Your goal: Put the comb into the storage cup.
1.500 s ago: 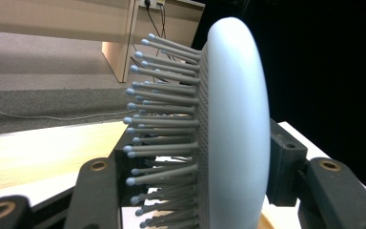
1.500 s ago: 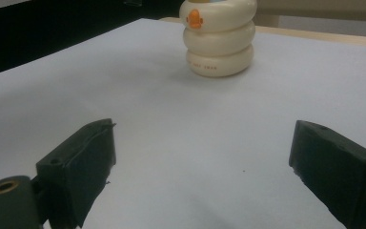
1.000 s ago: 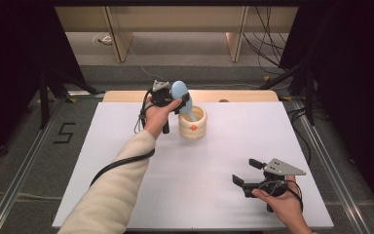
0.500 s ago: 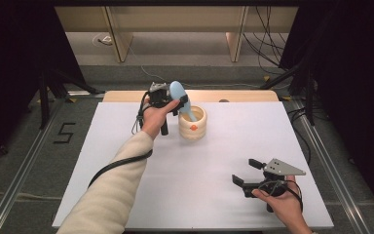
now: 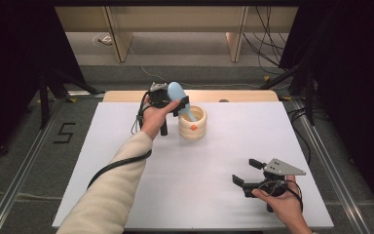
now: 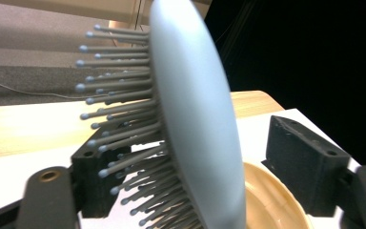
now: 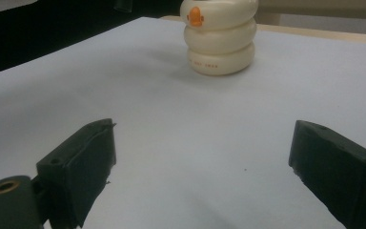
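The left tongs [image 5: 176, 105] have just been opening around the brush [image 5: 176, 92], standing handle-down in the cup [image 5: 193, 123] at the desk's [image 5: 126, 146] twelve o'clock. The right tongs [image 5: 246, 173] are resting wide, empty, at five o'clock.

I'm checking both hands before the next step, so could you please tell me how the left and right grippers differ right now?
The left gripper is raised at the far side beside the cream ribbed cup; the right gripper sits near the front of the white table. The left's jaws, which have just been opening, flank the pale blue bristled hairbrush; the right's have nothing between them. Both are black, two-jawed and hand-held.
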